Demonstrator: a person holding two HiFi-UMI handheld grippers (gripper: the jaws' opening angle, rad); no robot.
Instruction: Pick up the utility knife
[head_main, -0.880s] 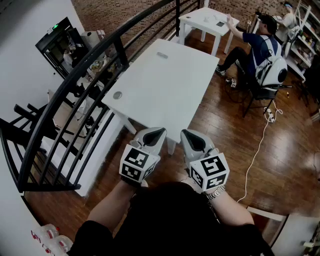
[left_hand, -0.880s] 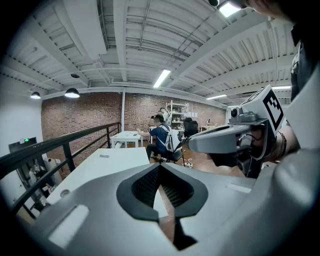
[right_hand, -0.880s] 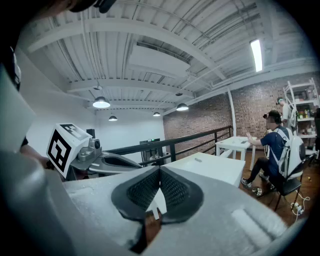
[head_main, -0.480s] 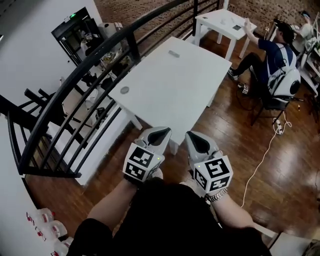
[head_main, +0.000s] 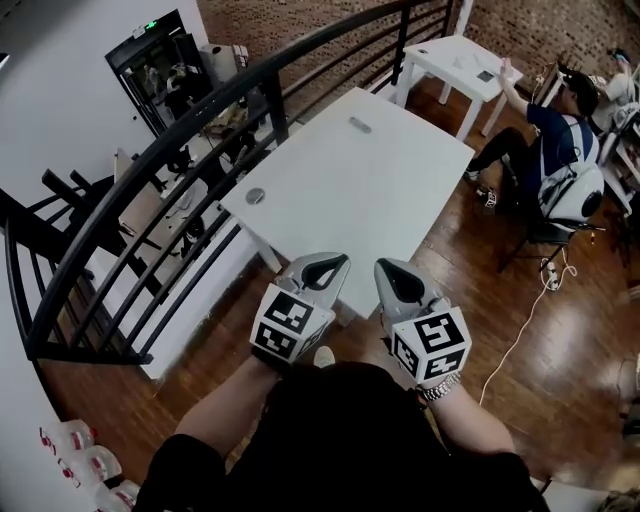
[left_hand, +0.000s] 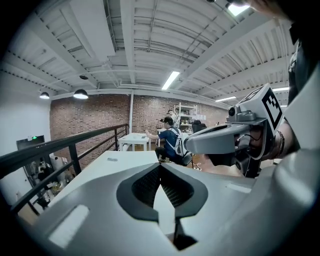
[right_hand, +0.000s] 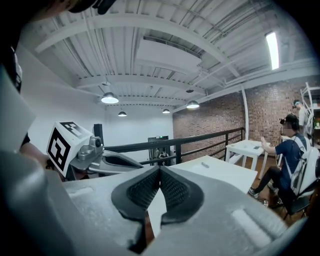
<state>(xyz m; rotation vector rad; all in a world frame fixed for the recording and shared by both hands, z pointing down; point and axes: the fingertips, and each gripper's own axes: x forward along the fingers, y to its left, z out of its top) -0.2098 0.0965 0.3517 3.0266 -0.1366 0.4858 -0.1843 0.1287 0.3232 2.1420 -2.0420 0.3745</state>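
White counter (head_main: 350, 190) ahead, left hand-held gripper (head_main: 333, 264) and right hand-held gripper (head_main: 386, 268) side by side before it, both clenched.

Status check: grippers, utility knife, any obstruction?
Left gripper, right gripper: shut, empty. Small grey oblong, likely the knife, far end of white rectangular table, untouched. Path clear.

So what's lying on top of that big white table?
On the white table: a small grey oblong thing near the far end and a round grey disc by the left edge. Both too small to identify. The left gripper and right gripper cover its near edge.
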